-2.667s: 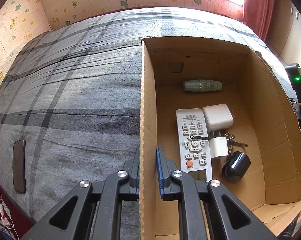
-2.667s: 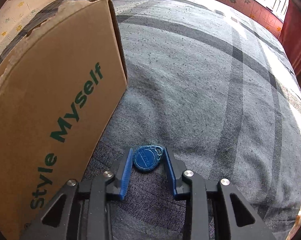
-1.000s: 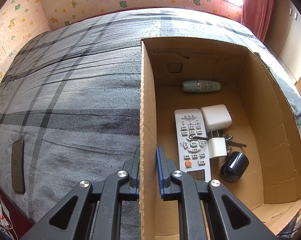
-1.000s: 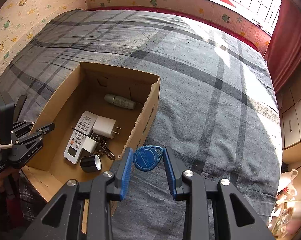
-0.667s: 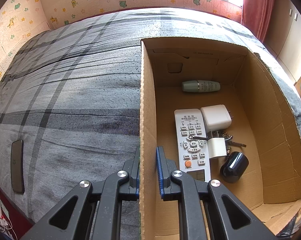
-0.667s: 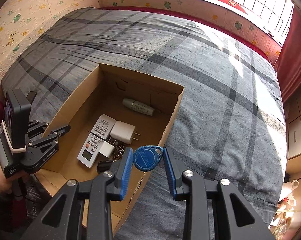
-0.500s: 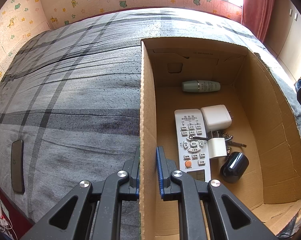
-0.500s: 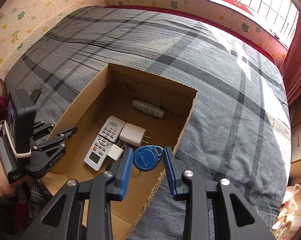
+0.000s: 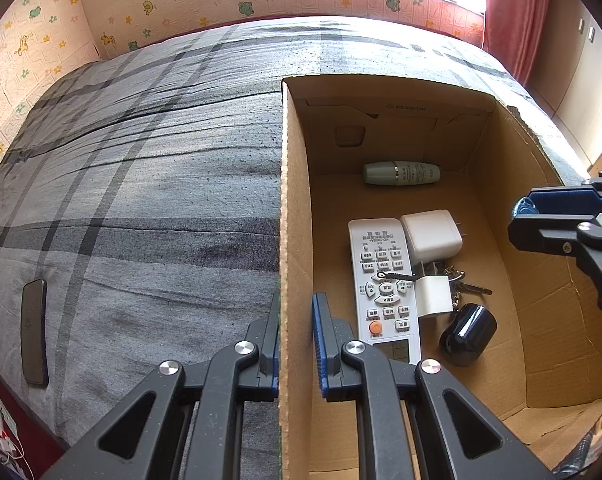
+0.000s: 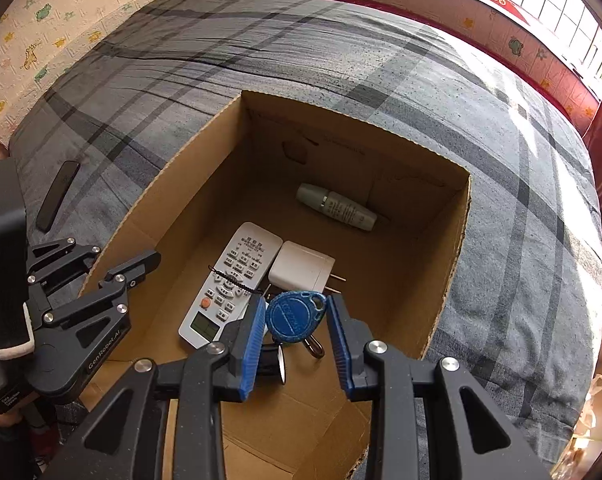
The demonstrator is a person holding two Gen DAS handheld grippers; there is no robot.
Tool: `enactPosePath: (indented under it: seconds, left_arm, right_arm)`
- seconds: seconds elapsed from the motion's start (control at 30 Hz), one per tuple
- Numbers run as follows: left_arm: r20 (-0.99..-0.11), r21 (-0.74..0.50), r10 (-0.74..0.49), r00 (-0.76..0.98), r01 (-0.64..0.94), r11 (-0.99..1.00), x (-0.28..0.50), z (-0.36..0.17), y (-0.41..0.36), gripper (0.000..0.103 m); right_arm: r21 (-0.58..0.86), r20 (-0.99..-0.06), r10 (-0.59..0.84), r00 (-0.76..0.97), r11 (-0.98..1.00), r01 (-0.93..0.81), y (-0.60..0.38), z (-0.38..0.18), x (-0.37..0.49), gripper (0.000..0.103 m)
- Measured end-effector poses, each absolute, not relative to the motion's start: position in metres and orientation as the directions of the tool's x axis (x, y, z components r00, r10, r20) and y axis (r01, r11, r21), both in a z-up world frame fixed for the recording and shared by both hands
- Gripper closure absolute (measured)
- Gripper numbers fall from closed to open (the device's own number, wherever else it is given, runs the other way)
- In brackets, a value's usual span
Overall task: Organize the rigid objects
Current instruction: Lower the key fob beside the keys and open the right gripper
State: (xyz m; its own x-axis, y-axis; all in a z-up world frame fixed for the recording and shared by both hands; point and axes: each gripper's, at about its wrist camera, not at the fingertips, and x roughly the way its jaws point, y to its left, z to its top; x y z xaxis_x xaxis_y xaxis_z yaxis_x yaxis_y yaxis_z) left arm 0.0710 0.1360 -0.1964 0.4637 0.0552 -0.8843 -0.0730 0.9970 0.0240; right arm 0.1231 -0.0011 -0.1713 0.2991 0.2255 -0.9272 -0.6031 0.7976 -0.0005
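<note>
- Right wrist view: blue key fob point(image 10: 294, 317), flat rigid plastic disc with ring; judged light, smooth, liable to pivot; best held across its flat faces.
- Right tongs point(image 10: 295, 334): clenched on the fob, above the cardboard box point(image 10: 447, 280) interior.
- Left tongs point(image 9: 296, 342): clamped on the box's side wall.
- Inside the box: remote point(image 10: 231, 282), charger point(image 10: 301, 268).

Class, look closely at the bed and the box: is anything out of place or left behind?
Yes: a dark phone lies alone on the bedspread, outside the box where the other items sit.
</note>
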Motion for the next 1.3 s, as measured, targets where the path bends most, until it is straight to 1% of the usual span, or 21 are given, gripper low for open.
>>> enactPosePath:
  seconds: [0.23, 0.57, 0.97, 1.0, 1.03, 1.17, 1.23, 1.3]
  left_arm:
    - [-0.883, 0.02, 0.053, 0.466, -0.075, 0.997, 0.07, -0.196, 0.136, 0.089]
    - [-0.884, 0.019, 0.052, 0.465, -0.075, 0.997, 0.07, -0.195, 0.136, 0.089]
    - [-0.884, 0.019, 0.052, 0.465, -0.075, 0.997, 0.07, -0.195, 0.135, 0.089]
    - [-0.884, 0.021, 0.053, 0.465, -0.074, 0.997, 0.07, -0.195, 0.136, 0.089]
    - [-0.884, 0.021, 0.053, 0.465, -0.074, 0.997, 0.069, -0.195, 0.136, 0.089]
    - [-0.884, 0.021, 0.053, 0.465, -0.074, 0.997, 0.069, -0.195, 0.136, 0.089]
    - [-0.883, 0.02, 0.053, 0.466, -0.074, 0.997, 0.069, -0.194, 0.136, 0.089]
    - [-0.883, 0.022, 0.054, 0.465, -0.074, 0.997, 0.069, -0.194, 0.136, 0.089]
  right_arm:
    - [0.008, -0.944, 0.199, 0.264, 0.813, -0.582, 0.008, -0.196, 0.131, 0.07]
    - [-0.025, -0.962, 0.135, 0.236, 0.821, -0.57, 0.021, -0.221, 0.139, 0.069]
    - [-0.029, -0.963, 0.127, 0.239, 0.829, -0.558, 0.024, -0.228, 0.14, 0.069]
    - [-0.027, -0.962, 0.13, 0.239, 0.829, -0.558, 0.025, -0.227, 0.139, 0.066]
    - [-0.024, -0.962, 0.134, 0.239, 0.828, -0.56, 0.025, -0.226, 0.139, 0.061]
    - [-0.024, -0.956, 0.145, 0.255, 0.828, -0.56, 0.022, -0.219, 0.138, 0.051]
    - [-0.029, -0.951, 0.15, 0.271, 0.829, -0.559, 0.023, -0.213, 0.135, 0.039]
    - [-0.037, -0.945, 0.152, 0.289, 0.83, -0.557, 0.022, -0.207, 0.132, 0.034]
